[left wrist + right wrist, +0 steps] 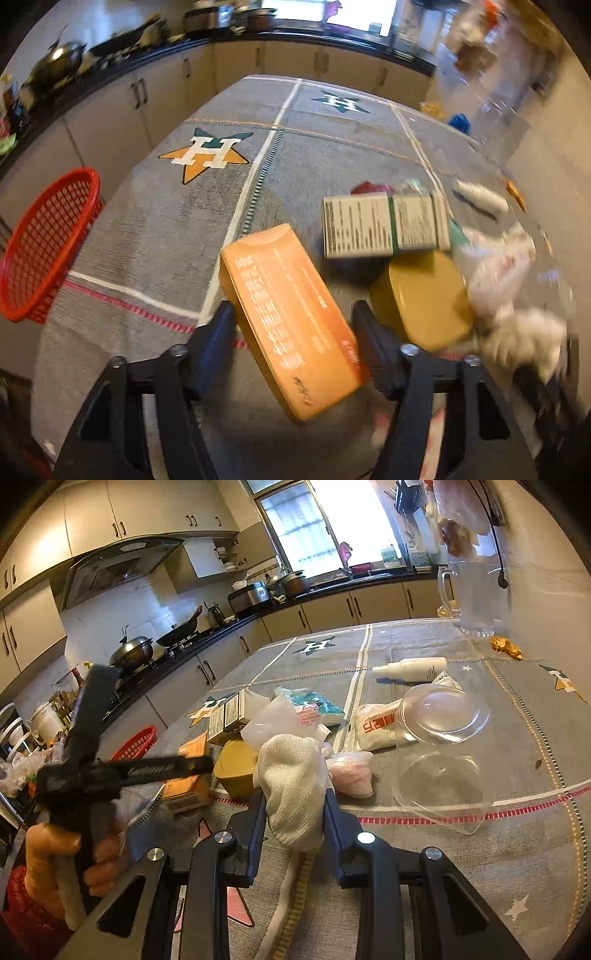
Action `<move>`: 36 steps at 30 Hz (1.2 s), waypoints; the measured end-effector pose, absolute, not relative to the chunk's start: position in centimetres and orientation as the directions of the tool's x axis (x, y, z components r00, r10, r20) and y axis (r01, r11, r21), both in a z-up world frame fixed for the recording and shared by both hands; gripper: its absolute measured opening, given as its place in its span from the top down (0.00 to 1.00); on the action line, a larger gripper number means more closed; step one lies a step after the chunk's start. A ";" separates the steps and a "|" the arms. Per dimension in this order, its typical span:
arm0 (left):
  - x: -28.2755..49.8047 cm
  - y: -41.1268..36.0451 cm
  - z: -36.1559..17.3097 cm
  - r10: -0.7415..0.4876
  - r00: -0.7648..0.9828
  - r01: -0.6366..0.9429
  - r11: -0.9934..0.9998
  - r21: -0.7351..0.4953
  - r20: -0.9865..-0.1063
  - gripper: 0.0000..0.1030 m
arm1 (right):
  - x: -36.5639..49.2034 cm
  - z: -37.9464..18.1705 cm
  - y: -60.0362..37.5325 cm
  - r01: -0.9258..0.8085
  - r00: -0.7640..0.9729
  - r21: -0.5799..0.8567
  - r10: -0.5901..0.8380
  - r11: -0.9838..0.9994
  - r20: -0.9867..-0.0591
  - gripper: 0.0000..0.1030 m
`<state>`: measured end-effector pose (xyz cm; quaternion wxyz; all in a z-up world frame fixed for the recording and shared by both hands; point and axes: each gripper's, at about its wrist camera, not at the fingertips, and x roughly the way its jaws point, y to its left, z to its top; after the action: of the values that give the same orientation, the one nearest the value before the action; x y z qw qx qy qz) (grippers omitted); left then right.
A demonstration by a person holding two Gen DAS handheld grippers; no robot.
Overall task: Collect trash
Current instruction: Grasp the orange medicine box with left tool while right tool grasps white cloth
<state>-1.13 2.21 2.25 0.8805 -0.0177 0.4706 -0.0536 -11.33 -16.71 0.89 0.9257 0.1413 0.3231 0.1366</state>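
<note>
Both grippers are gripping trash: right gripper [294, 805] is clamping a crumpled white paper towel [291, 775] between its pads, the wad bulging above the fingertips and hanging over the near part of the table. Left gripper [291, 321] is bracketing the orange carton [291, 321], tilted, with both pads lying against its long sides, so it is holding the box. In the right wrist view that same left gripper [192, 764] is showing as a black tool with a hand [66, 864] wrapping its handle, reaching over the orange carton [186, 790]. Just past the carton a flat mustard-yellow container [421, 299] is sitting, and a grey-and-green printed box [384, 225] is lying behind it. Near the towel a pink-white plastic bag [351, 773], a white pouch with red print [376, 727] and a clear plastic bowl with lid [443, 746] are lying together; a white spray bottle [410, 668] is lying farther back. Everything is resting on a grey tablecloth with star logos [155, 229]. A red mesh basket [48, 243] is sitting at the table's left edge, well apart from the pile. Kitchen counter with pots [177, 631] is running behind.
</note>
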 end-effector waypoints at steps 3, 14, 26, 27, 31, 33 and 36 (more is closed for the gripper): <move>-2.8 3.3 2.2 -0.118 0.548 0.118 0.991 -0.063 -0.828 0.48 | -11.2 0.9 -16.4 -0.164 0.755 0.328 0.332 0.930 -0.565 0.69; -4.1 4.2 1.6 -0.116 0.591 0.153 0.988 -0.031 -0.798 0.53 | -10.9 0.8 -15.9 -0.157 0.752 0.296 0.308 0.942 -0.583 0.69; -8.1 1.9 6.3 -0.276 0.650 0.310 0.947 -0.085 -0.708 0.53 | -11.5 1.3 -16.1 -0.146 0.763 0.313 0.308 0.938 -0.568 0.69; -8.5 1.6 6.5 -0.286 0.652 0.320 0.943 -0.086 -0.703 0.53 | -11.7 1.6 -16.1 -0.149 0.767 0.312 0.309 0.938 -0.562 0.69; -9.7 0.3 7.3 -0.326 0.658 0.372 0.924 -0.084 -0.679 0.53 | -12.8 3.5 -16.0 -0.152 0.799 0.277 0.283 0.949 -0.530 0.69; -10.2 0.1 7.7 -0.340 0.663 0.389 0.917 -0.082 -0.667 0.53 | -13.1 4.4 -16.1 -0.154 0.809 0.272 0.280 0.950 -0.518 0.69; -10.7 0.2 8.2 -0.350 0.671 0.398 0.914 -0.081 -0.654 0.53 | -13.5 5.3 -16.5 -0.149 0.820 0.271 0.272 0.951 -0.503 0.69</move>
<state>-10.73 0.23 8.24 0.9133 0.0344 0.3504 -0.2045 -13.47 -16.48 5.33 0.9476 0.1104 0.2785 0.1113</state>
